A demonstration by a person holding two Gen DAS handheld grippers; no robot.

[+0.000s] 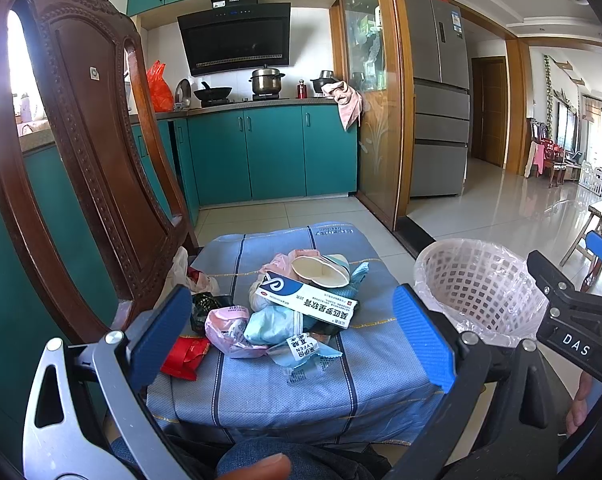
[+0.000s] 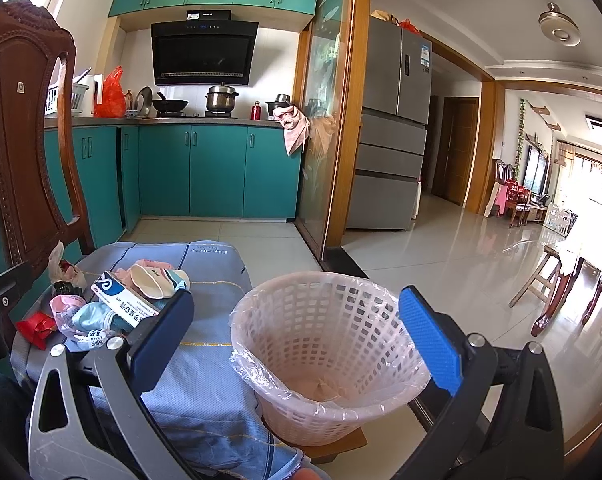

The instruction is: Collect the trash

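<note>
A heap of trash lies on a blue cloth-covered surface (image 1: 285,392): a white and blue medicine box (image 1: 307,298), a crushed paper cup (image 1: 321,270), a red wrapper (image 1: 185,356), pink and pale blue wrappers (image 1: 237,328). My left gripper (image 1: 293,332) is open, its blue pads either side of the heap, nothing held. A pink mesh basket (image 2: 325,344) lined with clear plastic stands to the right of the cloth. My right gripper (image 2: 301,340) is open and empty in front of the basket. The heap (image 2: 113,304) also shows in the right wrist view.
A carved wooden chair (image 1: 81,152) stands close on the left. Teal kitchen cabinets (image 1: 261,152) and a stove are behind. A grey fridge (image 1: 441,120) and glossy tiled floor (image 2: 461,264) lie to the right, with a wooden table (image 2: 573,280) at far right.
</note>
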